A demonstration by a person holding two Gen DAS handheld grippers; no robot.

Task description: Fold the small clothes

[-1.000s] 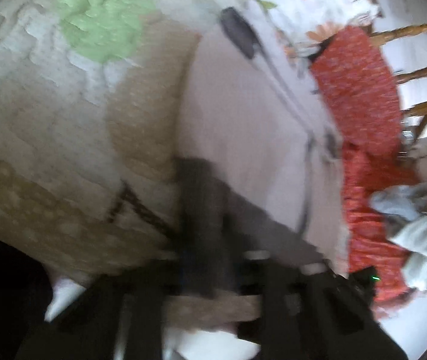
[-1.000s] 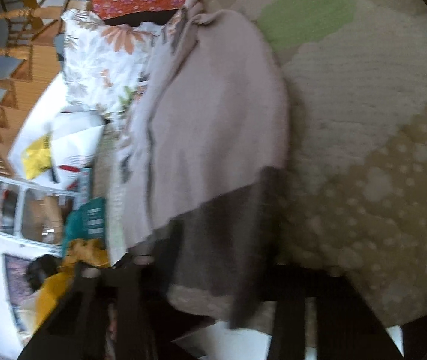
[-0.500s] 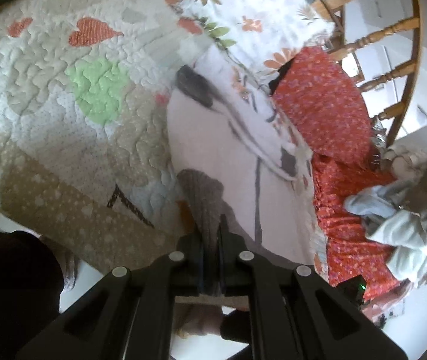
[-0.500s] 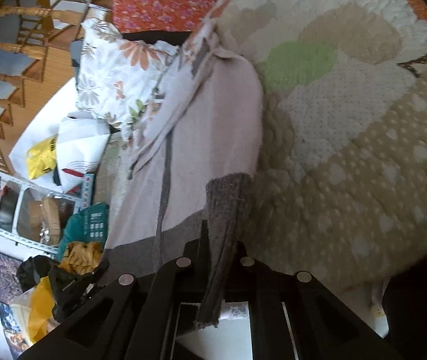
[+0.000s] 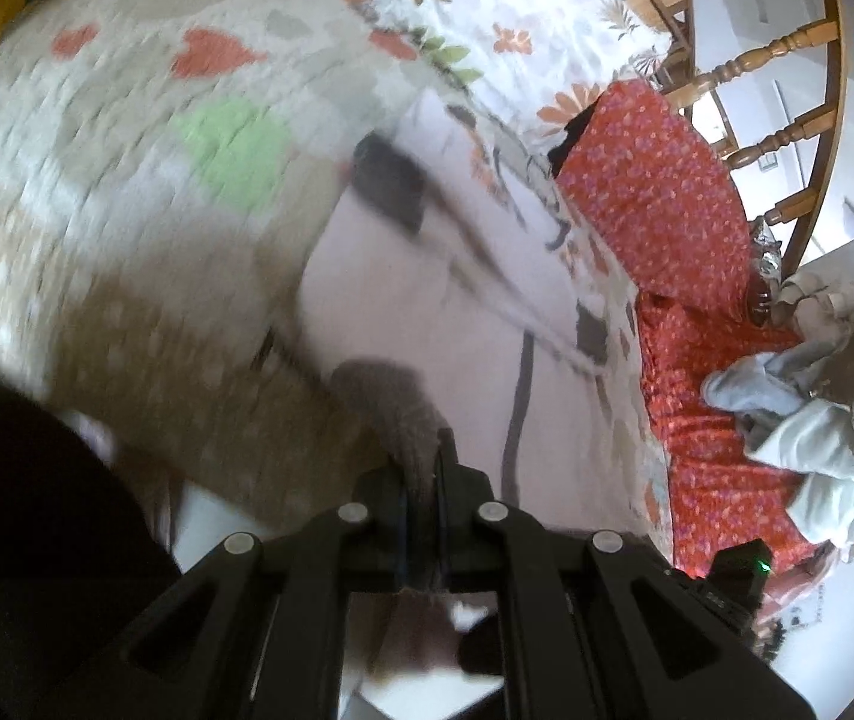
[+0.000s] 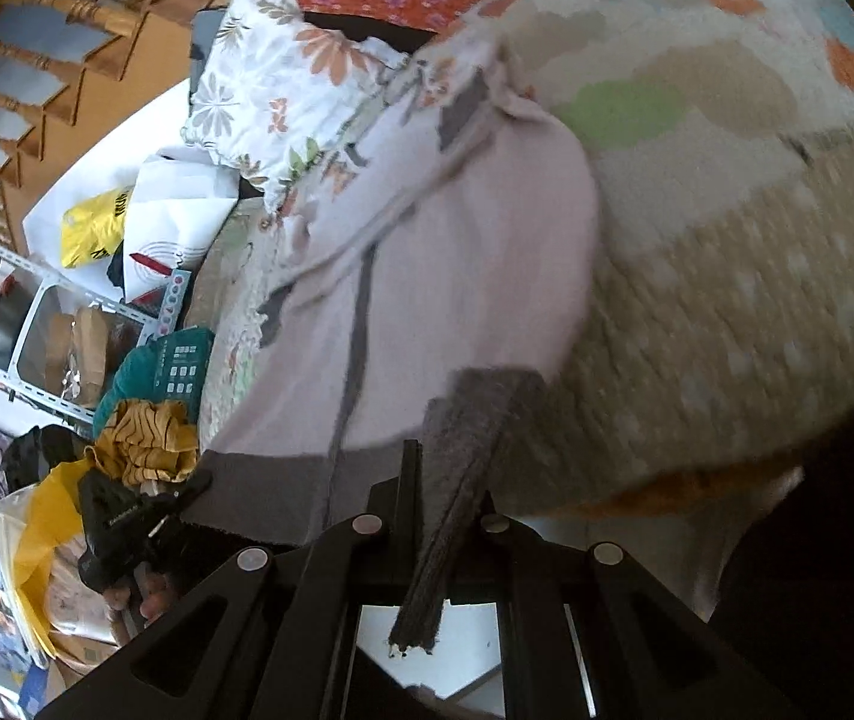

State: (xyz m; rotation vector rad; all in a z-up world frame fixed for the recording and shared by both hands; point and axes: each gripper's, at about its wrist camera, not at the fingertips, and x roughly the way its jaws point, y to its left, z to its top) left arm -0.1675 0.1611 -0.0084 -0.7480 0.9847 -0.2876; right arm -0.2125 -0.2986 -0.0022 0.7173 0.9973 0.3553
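Observation:
A pale pink garment (image 5: pixel 427 300) with dark grey ribbed trim lies stretched over a patchwork quilt (image 5: pixel 126 192). My left gripper (image 5: pixel 423 468) is shut on one grey hem corner (image 5: pixel 390 402). My right gripper (image 6: pixel 445 480) is shut on the other grey hem corner (image 6: pixel 475 414), whose ribbed band hangs down between the fingers. The garment (image 6: pixel 427 252) shows in the right wrist view too, with a grey seam down its middle. The left gripper (image 6: pixel 126 516) shows at lower left there, holding the hem.
A floral pillow (image 5: pixel 517 18), a red floral cloth (image 5: pixel 667 198) and a wooden chair (image 5: pixel 757 54) lie beyond the garment. Pale crumpled clothes (image 5: pixel 817 408) sit at right. Metal shelves (image 6: pixel 18 312) and bags (image 6: pixel 102 222) show in the right wrist view.
Both grippers have drawn back from the garment while holding the hem corners, so more of the garment and quilt shows. The garment is pulled out straighter.

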